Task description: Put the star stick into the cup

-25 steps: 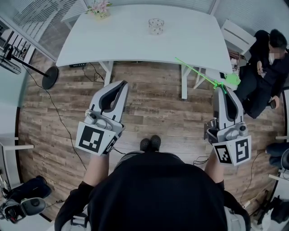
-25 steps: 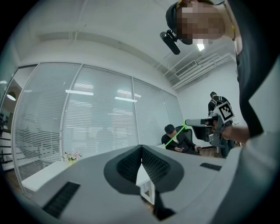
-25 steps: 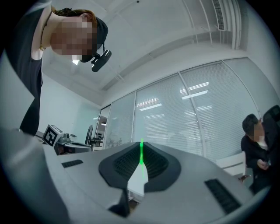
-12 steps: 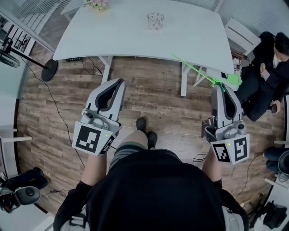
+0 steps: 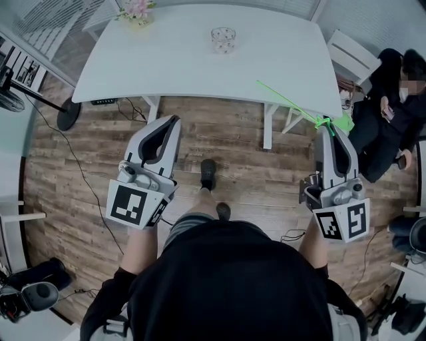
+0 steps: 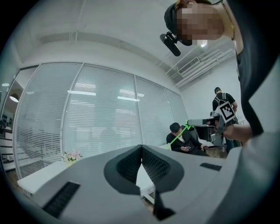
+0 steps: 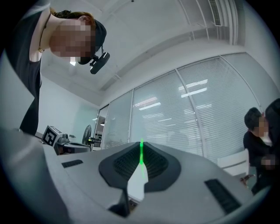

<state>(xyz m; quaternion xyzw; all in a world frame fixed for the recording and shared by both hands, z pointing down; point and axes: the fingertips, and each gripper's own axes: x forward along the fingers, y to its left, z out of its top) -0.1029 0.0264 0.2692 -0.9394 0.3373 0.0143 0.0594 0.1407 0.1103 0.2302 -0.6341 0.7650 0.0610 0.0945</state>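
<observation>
Star stick (image 5: 293, 105) in right gripper (image 5: 331, 130), shaft slanting left toward table (image 5: 180, 63)

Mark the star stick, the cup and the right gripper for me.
star stick (image 5: 289, 103): head view, middle of its green rod.
cup (image 5: 223, 38): head view, its glass wall.
right gripper (image 5: 331, 130): head view, between its fingertips.

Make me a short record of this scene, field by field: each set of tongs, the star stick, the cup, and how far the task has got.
right tongs: shut on the star stick
left tongs: shut, nothing between them
star stick: green, slanting from the right tongs toward the table's near right corner
cup: upright on the white table, toward its far side
task status: stick not yet in the cup, well apart from it
also present: flowers at the table's far left corner, seated person at right
</observation>
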